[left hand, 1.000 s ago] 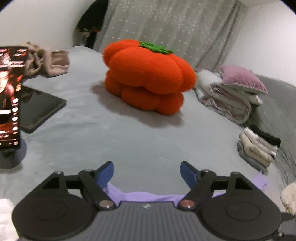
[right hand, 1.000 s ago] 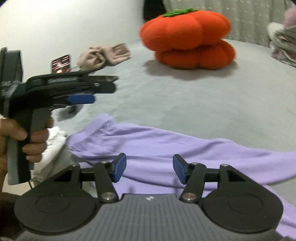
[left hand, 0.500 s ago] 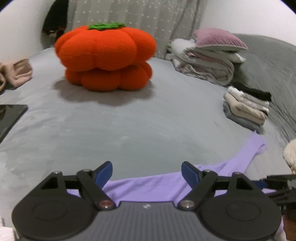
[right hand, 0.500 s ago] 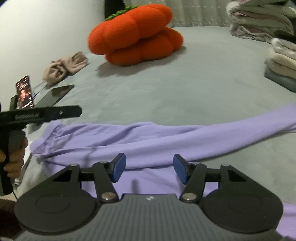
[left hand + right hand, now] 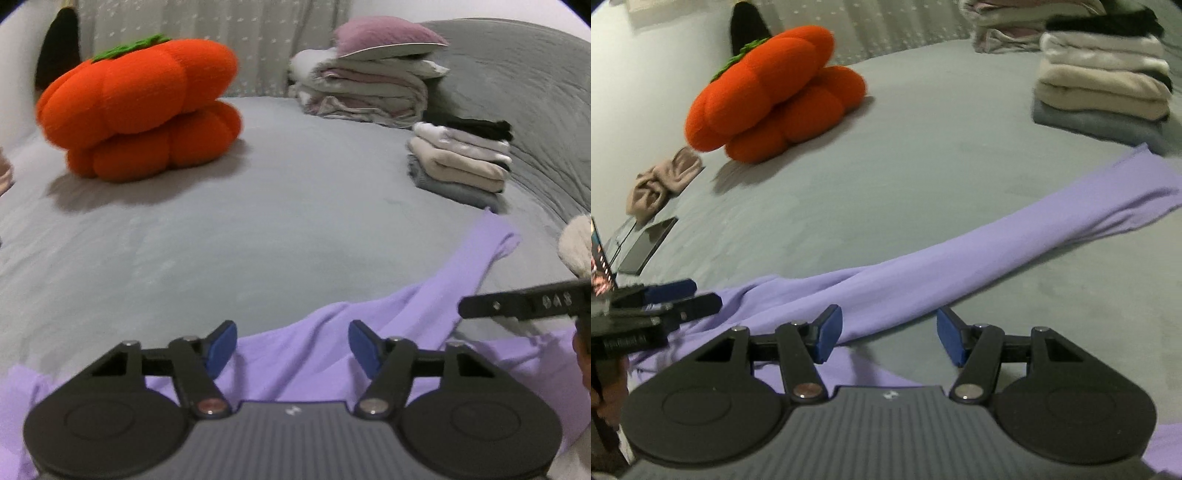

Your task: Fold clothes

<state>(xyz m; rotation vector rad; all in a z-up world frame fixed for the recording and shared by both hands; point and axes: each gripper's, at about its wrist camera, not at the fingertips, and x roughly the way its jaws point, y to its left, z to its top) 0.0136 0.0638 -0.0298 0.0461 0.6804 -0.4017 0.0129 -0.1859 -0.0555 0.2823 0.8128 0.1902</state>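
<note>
no readable text, small white logo mark on left gripper [image 5: 291, 341] body, same on right gripper [image 5: 889, 334], blurred lettering on gripper arms, phone [image 5: 599, 254] screen illegible

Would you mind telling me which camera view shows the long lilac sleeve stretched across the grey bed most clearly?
The right wrist view: the long lilac sleeve runs nearly unbroken from the shoulder out to its cuff near the folded pile of clothes. The left wrist view shows the sleeve foreshortened, and the dark arm of the other tool crosses in front of part of it.
</note>
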